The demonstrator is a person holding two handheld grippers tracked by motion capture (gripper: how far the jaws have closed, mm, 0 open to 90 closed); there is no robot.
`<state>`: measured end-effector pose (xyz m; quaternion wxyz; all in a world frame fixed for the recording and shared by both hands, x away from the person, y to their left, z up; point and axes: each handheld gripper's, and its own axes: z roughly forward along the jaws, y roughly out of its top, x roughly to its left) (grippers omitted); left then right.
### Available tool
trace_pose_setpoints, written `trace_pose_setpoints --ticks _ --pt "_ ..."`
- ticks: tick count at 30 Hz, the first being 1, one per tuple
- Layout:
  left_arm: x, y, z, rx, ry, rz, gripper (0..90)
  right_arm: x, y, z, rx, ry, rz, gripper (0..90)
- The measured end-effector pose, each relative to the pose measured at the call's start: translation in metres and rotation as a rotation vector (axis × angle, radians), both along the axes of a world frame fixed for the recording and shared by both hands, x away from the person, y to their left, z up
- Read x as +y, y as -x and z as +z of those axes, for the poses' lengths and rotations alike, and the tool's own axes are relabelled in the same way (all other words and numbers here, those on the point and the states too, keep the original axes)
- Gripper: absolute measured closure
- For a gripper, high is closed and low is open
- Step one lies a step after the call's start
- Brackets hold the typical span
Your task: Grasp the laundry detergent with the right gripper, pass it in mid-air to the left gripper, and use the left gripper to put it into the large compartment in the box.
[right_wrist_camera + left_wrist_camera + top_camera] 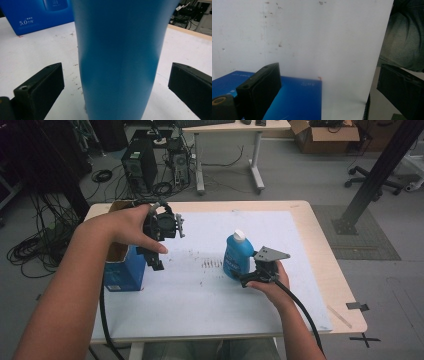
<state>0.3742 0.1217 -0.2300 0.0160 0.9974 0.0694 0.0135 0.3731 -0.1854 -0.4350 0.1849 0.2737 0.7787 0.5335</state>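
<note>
While a wooden table (320,245) covered by a white sheet (200,290) is seen from above, two hand-held grippers are worked over it from the near side. A blue box (122,272) is stood with its top open at the sheet's left edge, and its blue face is also seen at the lower left in the left gripper view and at the upper left in the right gripper view. A blue bottle (237,256) with a white cap (239,236) is stood upright near the middle of the sheet, well apart from the box. The left gripper (159,262) is held above the table just beside the box's right side, its jaws pointed downward; in its own view the jaws are spread wide with nothing between them but the sheet and the box's edge. The right gripper (245,279) is held low against the bottle's near right side, a grey plate (271,254) on top of it. In its own view the bottle is set between the wide-spread jaws, with a gap left on each side, so that the bottle is not clamped. Dark smudges (207,265) are marked on the sheet between box and bottle.
</note>
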Motion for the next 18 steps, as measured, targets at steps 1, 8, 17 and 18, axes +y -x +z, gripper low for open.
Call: trace_pose_setpoints --ticks 1,8,17,18 --pt "0.0 0.0 0.0001 0.0 0.0 -0.001 5.6 0.0005 -0.0005 -0.0003 0.0 -0.003 -0.006 0.4" --pt "0.0006 0.0002 0.0 -0.002 -0.001 -0.002 5.6 0.0004 -0.0026 -0.0025 -0.004 -0.023 -0.043 0.4" --pt "0.0002 0.0004 -0.0002 -0.003 0.005 -0.002 5.6 0.0042 -0.0005 -0.0031 -0.034 -0.048 -0.044 0.3" --pt "0.0002 0.0005 -0.0001 -0.002 0.004 -0.002 5.6 0.0046 -0.0004 -0.0033 -0.035 -0.054 -0.043 0.3"
